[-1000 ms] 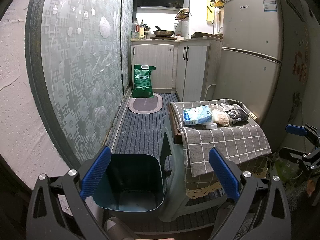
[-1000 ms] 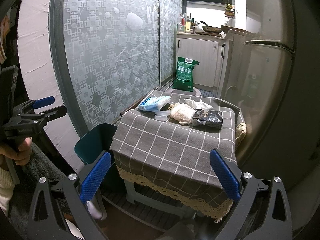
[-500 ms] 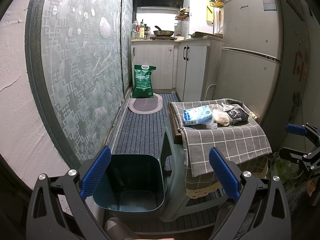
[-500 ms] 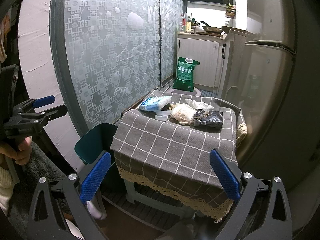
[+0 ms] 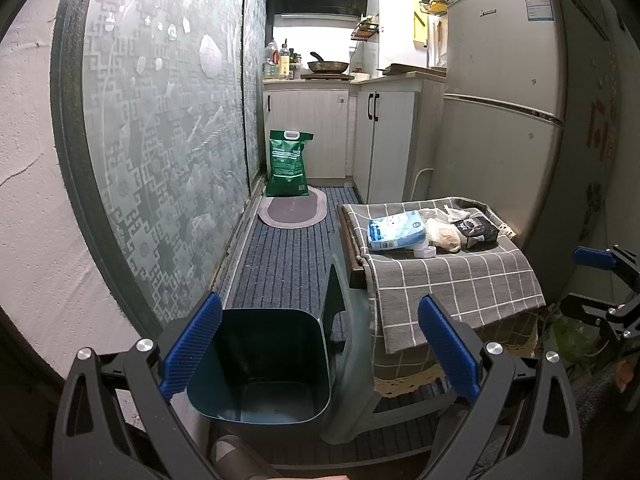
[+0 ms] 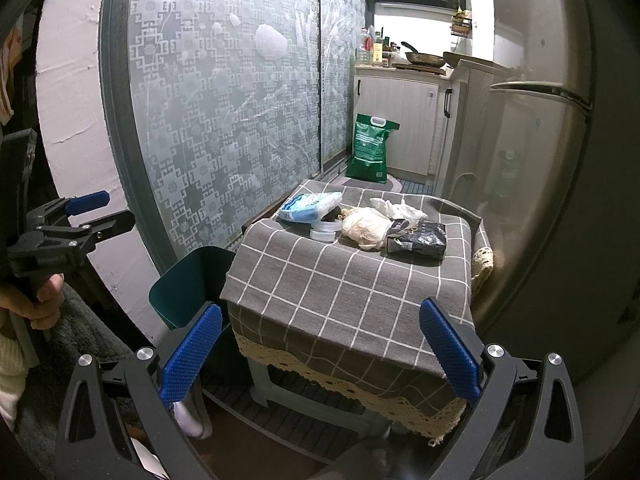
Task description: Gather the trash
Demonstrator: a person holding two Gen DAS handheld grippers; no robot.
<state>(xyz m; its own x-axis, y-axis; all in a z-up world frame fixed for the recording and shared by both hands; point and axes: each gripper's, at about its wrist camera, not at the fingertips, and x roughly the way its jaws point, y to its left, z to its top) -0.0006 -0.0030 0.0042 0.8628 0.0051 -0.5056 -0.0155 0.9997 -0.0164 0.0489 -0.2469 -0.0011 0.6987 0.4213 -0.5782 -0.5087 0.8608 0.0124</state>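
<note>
Trash lies on a small table under a grey checked cloth [image 6: 344, 280]: a blue-white tissue pack [image 6: 310, 206], a round white lid [image 6: 324, 234], a cream crumpled bag [image 6: 366, 226], a white wrapper [image 6: 396, 208] and a black packet [image 6: 418, 238]. The pile also shows in the left wrist view [image 5: 432, 230]. A dark teal bin [image 5: 260, 364] stands on the floor left of the table, also in the right wrist view [image 6: 188, 280]. My left gripper [image 5: 318, 350] is open and empty above the bin. My right gripper [image 6: 318, 354] is open and empty before the table's front edge.
A frosted patterned glass door [image 5: 168, 160] runs along the left. A fridge [image 5: 500, 120] stands right of the table. A green sack [image 5: 288, 164] and an oval mat [image 5: 292, 210] lie by the far cabinets [image 5: 384, 136]. A striped carpet [image 5: 280, 264] covers the floor.
</note>
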